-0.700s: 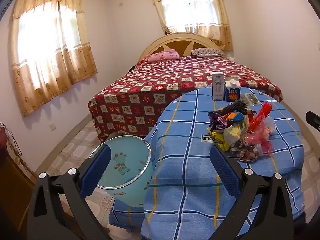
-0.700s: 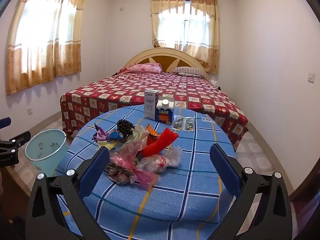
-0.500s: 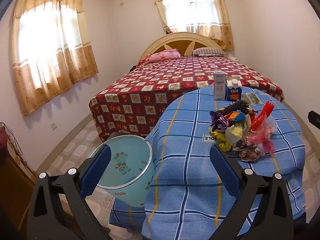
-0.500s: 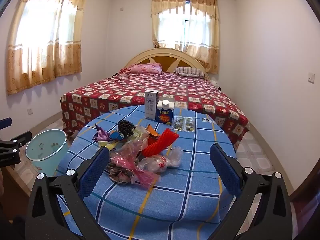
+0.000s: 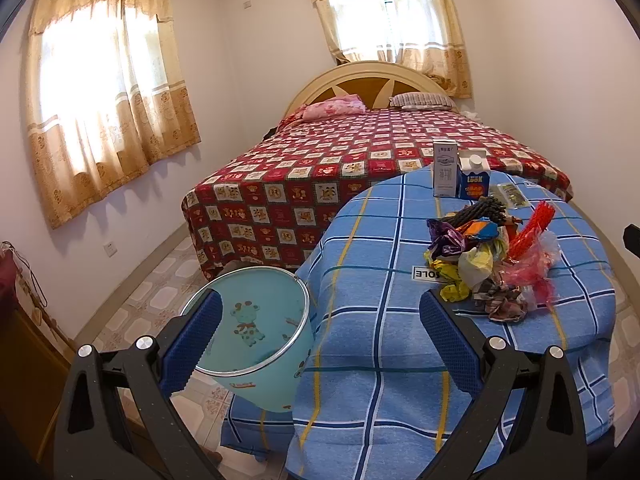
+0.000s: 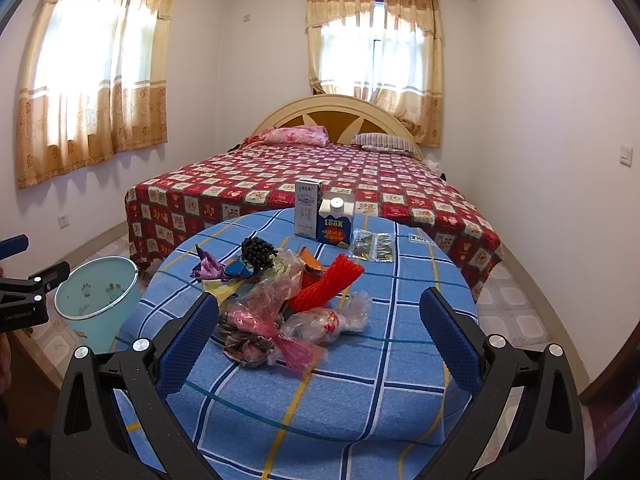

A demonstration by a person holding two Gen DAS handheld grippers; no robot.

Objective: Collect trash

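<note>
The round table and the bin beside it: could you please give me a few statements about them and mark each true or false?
1. The right gripper is shut on a wrapper. False: it is open and holds nothing.
2. The light-blue bin stands on the floor beside the table. True.
3. The red foam net lies in the bin. False: it lies in the trash pile on the table.
4. Two cartons stand upright at the table's far side, the white carton beside the blue Look carton. True.
5. The left gripper is open. True.
</note>
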